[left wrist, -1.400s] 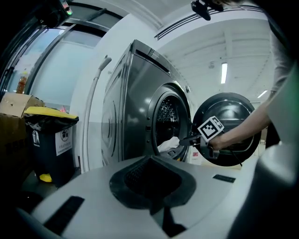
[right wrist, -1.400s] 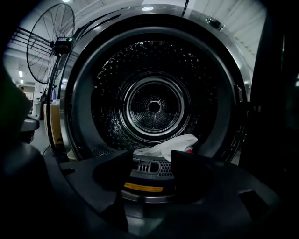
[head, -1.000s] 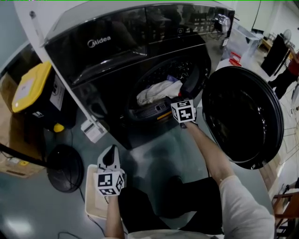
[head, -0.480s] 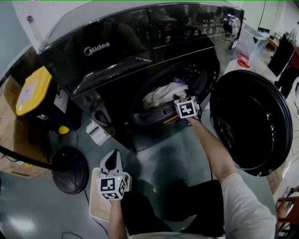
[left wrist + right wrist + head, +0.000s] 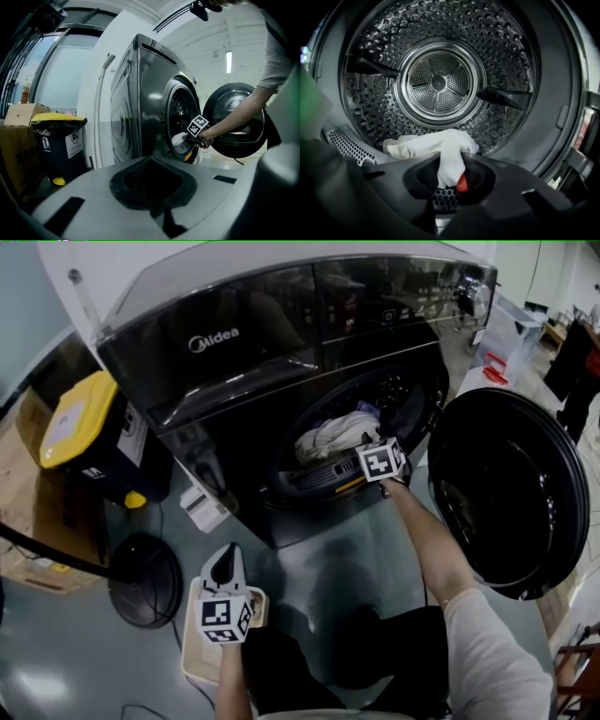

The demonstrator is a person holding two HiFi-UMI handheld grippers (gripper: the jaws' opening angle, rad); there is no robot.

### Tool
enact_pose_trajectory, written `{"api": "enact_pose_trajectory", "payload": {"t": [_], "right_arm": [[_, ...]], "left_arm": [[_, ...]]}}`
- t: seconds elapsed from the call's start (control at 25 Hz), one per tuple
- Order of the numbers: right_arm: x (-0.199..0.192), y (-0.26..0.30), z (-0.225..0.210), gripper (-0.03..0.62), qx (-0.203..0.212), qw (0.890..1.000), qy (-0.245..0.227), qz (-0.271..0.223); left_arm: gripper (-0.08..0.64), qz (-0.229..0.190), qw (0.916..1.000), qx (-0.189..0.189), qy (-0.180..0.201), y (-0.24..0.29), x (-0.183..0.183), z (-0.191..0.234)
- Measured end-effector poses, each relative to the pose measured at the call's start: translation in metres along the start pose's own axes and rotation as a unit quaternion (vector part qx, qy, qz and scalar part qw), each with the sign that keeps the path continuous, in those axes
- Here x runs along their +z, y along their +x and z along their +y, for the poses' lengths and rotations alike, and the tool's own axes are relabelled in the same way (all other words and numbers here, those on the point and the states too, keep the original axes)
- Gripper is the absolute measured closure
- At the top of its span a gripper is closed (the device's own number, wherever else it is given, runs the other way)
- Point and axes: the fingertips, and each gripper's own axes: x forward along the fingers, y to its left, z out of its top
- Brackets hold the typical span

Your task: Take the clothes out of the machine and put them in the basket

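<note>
While the person crouches in front of the dark washing machine (image 5: 234,362), its round door (image 5: 511,493) hangs wide open at the right of the head view. The right gripper (image 5: 371,439) is stretched out at the mouth of the drum (image 5: 438,82), just right of centre in the frame. Its jaws have just been closing, and in the right gripper view they are nipped onto a fold of the white cloth (image 5: 440,145), which runs down between them. A small red-orange patch shows beside that fold; I cannot tell what it is. The rest of the cloth lies bunched at the bottom front of the perforated drum, just inside the opening, seen as a pale heap (image 5: 337,432) from above.

The left gripper (image 5: 223,563) is held low in the lower left of the head view, well apart from the machine, its jaws together with nothing between them. Right below it on the floor sits the pale basket (image 5: 190,652). A bin with a yellow lid (image 5: 80,418) stands at the left edge, beside the machine.
</note>
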Motion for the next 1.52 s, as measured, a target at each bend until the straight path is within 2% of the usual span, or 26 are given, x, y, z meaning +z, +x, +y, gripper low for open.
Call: {"api": "enact_pose_trajectory", "payload": {"t": [0.12,0.32,0.76,1.28,1.52], "right_arm": [[-0.005,-0.004,-0.001,0.52,0.006,1.0,0.01,-0.001],[0.011,-0.026,0.005,0.523,0.027,0.998,0.034,-0.043],[0.052,-0.109,0.001,0.528,0.043,0.992,0.036,-0.118],[0.118,-0.243,-0.017,0.529,0.053,0.972,0.052,-0.224],[0.137,-0.301,-0.027,0.529,0.046,0.965,0.03,-0.256]], "left_arm": [[0.541,0.0,1.0,0.004,0.0,-0.004,0.0,0.004],[0.541,-0.004,1.0,0.0,0.001,-0.008,0.005,0.001],[0.541,-0.03,0.9993,-0.021,0.0,-0.019,0.031,-0.016],[0.541,-0.06,0.9964,-0.059,-0.001,-0.024,0.063,-0.043],[0.541,-0.076,0.9939,-0.08,-0.002,-0.027,0.078,-0.062]]}}
